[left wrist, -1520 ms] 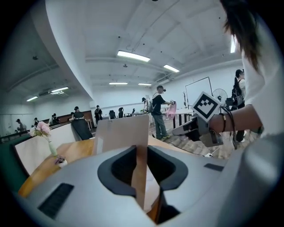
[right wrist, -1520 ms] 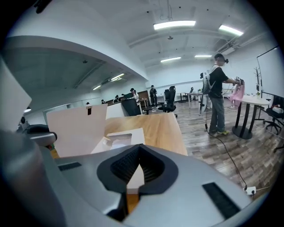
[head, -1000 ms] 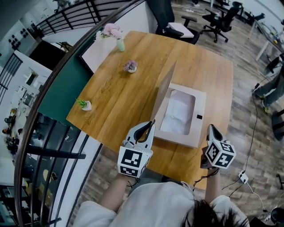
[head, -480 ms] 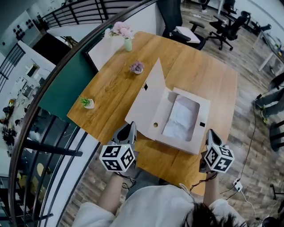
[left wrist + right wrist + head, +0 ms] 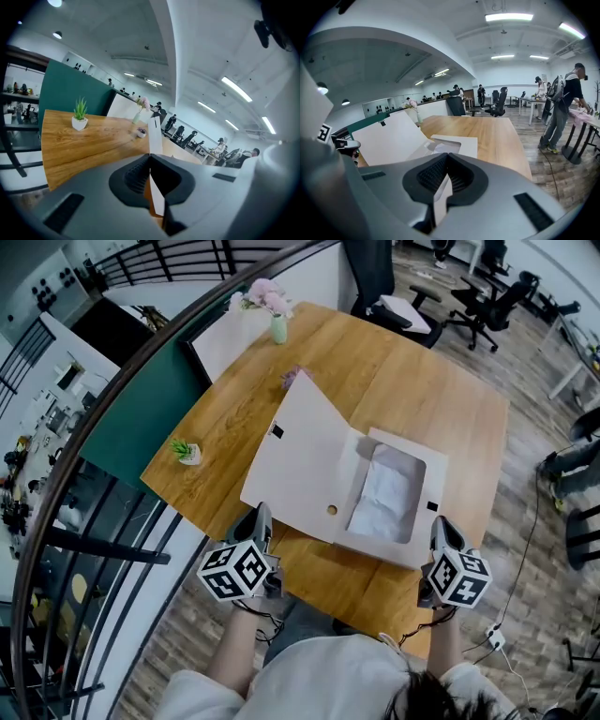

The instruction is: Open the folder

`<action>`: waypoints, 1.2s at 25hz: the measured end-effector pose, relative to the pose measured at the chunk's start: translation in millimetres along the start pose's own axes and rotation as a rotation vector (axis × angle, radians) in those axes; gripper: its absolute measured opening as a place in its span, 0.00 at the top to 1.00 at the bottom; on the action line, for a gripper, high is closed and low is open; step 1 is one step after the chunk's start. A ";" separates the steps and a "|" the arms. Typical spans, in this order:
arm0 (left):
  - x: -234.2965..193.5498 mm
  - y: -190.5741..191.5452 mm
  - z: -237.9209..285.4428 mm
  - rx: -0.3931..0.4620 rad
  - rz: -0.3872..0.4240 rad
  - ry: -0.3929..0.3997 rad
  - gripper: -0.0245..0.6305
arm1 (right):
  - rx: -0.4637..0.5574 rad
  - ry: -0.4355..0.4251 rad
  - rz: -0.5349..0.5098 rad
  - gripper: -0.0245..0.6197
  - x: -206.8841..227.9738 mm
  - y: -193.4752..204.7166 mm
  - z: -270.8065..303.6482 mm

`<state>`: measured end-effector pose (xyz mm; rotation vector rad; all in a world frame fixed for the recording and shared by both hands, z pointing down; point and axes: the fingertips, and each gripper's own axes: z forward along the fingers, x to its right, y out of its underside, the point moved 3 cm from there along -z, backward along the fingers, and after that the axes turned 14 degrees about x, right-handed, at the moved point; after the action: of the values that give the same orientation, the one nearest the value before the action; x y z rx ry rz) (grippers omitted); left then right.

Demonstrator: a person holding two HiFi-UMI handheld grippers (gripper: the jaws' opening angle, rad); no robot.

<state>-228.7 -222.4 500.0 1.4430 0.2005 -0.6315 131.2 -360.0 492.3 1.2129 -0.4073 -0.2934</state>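
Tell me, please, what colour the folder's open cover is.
The cover is white; the head view shows it best.

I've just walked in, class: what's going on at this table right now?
A person holds a claw in each hand at a wooden table. The left claw is shut on the near edge of the folder cover, which stands open, leaning left. The right claw pinches the folder base at its right edge. White papers show inside.

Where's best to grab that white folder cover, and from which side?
Probably its free near corner, edge-on from the table's front: the cover is a thin flat sheet hinged along the tray, and the left tongs pinch it there.
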 end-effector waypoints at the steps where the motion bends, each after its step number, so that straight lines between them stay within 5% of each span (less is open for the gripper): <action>1: -7.6 2.5 0.0 -0.003 -0.023 -0.024 0.96 | -0.004 -0.002 -0.004 0.96 -1.2 0.7 1.8; 14: -76.1 38.1 2.1 -0.097 -0.093 -0.252 0.92 | -0.046 -0.029 -0.039 0.96 -15.7 6.7 23.5; 30: -124.3 76.9 17.8 -0.278 -0.217 -0.396 0.86 | -0.084 -0.014 -0.041 0.96 -16.4 15.4 41.9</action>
<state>-295.8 -204.7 629.9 1.0125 0.1274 -1.0117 97.7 -383.2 516.7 1.1380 -0.3789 -0.3507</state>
